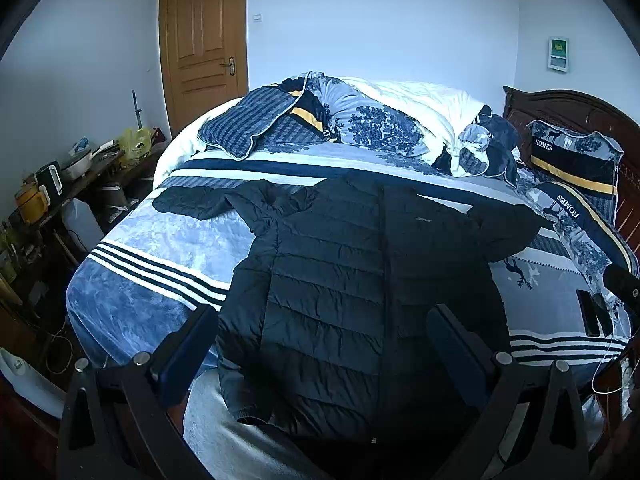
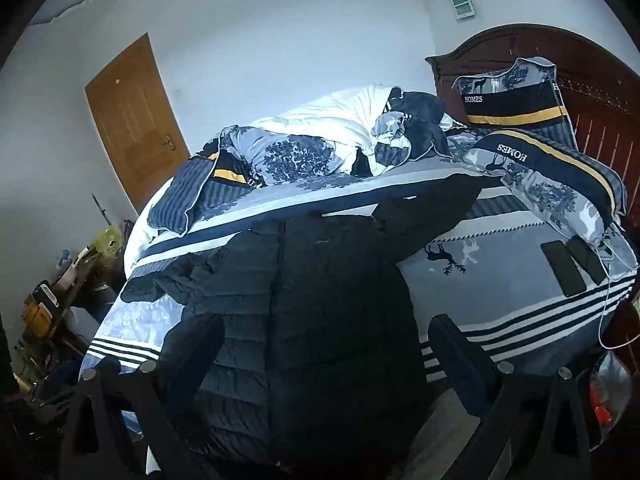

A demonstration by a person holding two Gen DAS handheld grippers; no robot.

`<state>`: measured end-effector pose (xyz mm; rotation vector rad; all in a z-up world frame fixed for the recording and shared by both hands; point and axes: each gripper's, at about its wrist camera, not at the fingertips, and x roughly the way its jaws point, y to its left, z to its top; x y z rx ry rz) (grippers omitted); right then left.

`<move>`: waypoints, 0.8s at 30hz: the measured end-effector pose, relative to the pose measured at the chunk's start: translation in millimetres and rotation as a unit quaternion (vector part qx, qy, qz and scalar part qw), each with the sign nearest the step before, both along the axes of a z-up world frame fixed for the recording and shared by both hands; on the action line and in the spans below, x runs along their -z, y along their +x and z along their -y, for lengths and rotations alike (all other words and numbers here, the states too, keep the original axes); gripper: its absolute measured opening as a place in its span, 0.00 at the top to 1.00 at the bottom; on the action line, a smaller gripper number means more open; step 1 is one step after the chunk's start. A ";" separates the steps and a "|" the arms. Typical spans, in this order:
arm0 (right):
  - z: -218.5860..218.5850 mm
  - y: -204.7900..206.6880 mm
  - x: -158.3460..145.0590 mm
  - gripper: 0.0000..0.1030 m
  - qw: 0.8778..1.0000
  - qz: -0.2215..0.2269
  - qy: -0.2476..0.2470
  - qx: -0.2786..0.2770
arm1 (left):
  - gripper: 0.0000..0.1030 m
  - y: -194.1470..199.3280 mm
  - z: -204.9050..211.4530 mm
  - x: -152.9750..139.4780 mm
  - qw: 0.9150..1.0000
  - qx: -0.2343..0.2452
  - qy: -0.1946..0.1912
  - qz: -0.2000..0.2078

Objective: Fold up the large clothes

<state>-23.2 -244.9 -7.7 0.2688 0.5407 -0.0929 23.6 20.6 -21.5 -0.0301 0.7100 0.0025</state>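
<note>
A black quilted puffer jacket (image 1: 340, 280) lies front up on the blue and white patterned bed (image 1: 152, 248), sleeves spread left and right, hem hanging over the near edge. It also shows in the right wrist view (image 2: 296, 312). My left gripper (image 1: 324, 344) is open and empty, fingers apart above the jacket's lower part. My right gripper (image 2: 324, 352) is open and empty too, held above the jacket's lower right side. The right gripper's dark body (image 1: 620, 284) shows at the right edge of the left wrist view.
A bunched duvet (image 1: 380, 120) and pillows (image 1: 576, 160) lie at the far side by a wooden headboard (image 2: 560, 56). Two phones (image 2: 568, 264) with a cable lie on the bed at right. A cluttered side table (image 1: 60, 184) stands left. A door (image 1: 204, 44) is behind.
</note>
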 end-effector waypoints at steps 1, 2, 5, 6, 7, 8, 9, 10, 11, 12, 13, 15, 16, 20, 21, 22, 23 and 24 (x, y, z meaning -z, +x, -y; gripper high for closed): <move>0.3 -0.5 -0.3 0.00 1.000 0.001 0.002 0.000 | 0.00 -0.2 -0.3 0.0 1.000 -0.001 0.001 0.000; 0.8 -1.2 -0.6 0.00 1.000 0.002 0.003 0.001 | 0.00 0.8 4.3 0.2 1.000 -0.002 0.004 -0.001; 1.8 -1.9 -1.2 0.00 1.000 0.003 0.007 0.002 | 0.00 -1.2 4.8 -1.2 1.000 -0.003 0.009 0.002; 1.9 -1.8 -1.0 0.00 1.000 0.002 0.009 0.001 | 0.00 -2.1 4.8 -1.9 1.000 -0.004 0.010 0.003; 1.4 -1.8 -0.6 0.00 1.000 0.001 0.009 0.000 | 0.00 -2.7 4.6 -2.6 1.000 -0.005 0.010 0.004; 1.4 -2.2 -0.5 0.00 1.000 0.001 0.010 -0.001 | 0.00 -3.2 4.5 -3.2 1.000 -0.005 0.010 0.005; 1.4 -2.4 -0.3 0.00 1.000 0.001 0.010 -0.002 | 0.00 -3.5 4.4 -3.7 1.000 -0.006 0.010 0.006; 1.8 -2.8 -0.6 0.00 1.000 0.001 0.011 -0.002 | 0.00 -3.8 4.3 -4.2 1.000 -0.006 0.010 0.006; 1.5 -3.7 -1.0 0.00 1.000 0.002 0.010 -0.002 | 0.00 -4.4 3.9 -4.4 1.000 -0.006 0.010 0.007; 1.2 -3.1 -1.4 0.00 1.000 0.002 0.010 -0.001 | 0.00 -4.5 4.0 -4.8 1.000 -0.006 0.010 0.007; 1.5 -4.2 -1.7 0.00 1.000 0.003 0.010 -0.001 | 0.00 -4.8 4.1 -5.0 1.000 -0.005 0.010 0.007; 2.0 -5.7 -2.5 0.00 1.000 0.006 0.011 0.000 | 0.00 -5.0 4.3 -5.5 1.000 -0.005 0.011 0.007; 2.2 -6.0 -3.2 0.00 1.000 0.006 0.012 0.001 | 0.00 -5.1 4.3 -5.4 1.000 -0.005 0.011 0.007; 1.9 -6.9 -4.5 0.00 1.000 0.007 0.012 0.000 | 0.00 -5.3 3.3 -6.7 1.000 -0.005 0.011 0.008; 1.9 -6.9 -4.6 0.00 1.000 0.007 0.012 0.001 | 0.00 -5.4 2.9 -7.1 1.000 -0.005 0.011 0.008; 1.5 -7.1 -4.9 0.00 1.000 0.007 0.012 0.000 | 0.00 -5.4 2.5 -7.6 1.000 -0.005 0.010 0.008; 1.8 -7.2 -5.0 0.00 1.000 0.007 0.012 0.000 | 0.00 -6.1 5.1 -6.1 1.000 -0.006 0.011 0.008; 1.8 -7.4 -5.8 0.00 1.000 0.008 0.011 0.000 | 0.00 -6.5 5.2 -6.5 1.000 -0.006 0.011 0.009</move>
